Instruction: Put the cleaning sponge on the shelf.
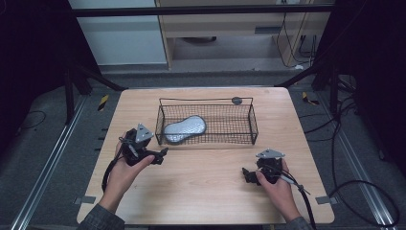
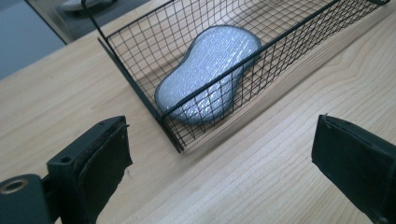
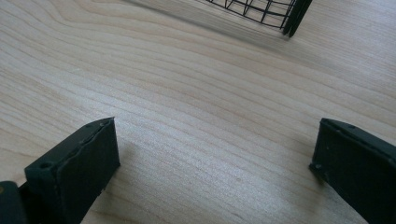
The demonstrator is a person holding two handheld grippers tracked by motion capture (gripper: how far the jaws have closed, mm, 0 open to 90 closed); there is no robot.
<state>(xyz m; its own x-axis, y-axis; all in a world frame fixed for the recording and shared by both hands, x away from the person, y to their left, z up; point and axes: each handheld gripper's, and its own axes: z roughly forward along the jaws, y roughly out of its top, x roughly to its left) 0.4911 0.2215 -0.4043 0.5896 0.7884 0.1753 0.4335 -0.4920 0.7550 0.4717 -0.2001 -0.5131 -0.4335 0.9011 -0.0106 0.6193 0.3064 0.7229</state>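
The wire mesh basket [image 1: 239, 125] sits near the far edge of the desk [image 1: 206, 191], centred, with bare wood on every side — the widest stretch runs along the near edge between the 2 hands. The silver sponge [image 1: 185, 129] lies flat in the basket's left end, touching the left wall as far as the high view shows. It is peanut-shaped, with a glittery woven face and a dark rim. The left gripper [image 1: 160, 155] hovers just outside the basket's near-left corner, spread wide and holding nothing. The right gripper [image 1: 246, 175] is near the desk's near-right corner, also spread and empty — well apart from the basket. The desk is pale grained wood with rounded corners; grey floor, rails and cables surround it.
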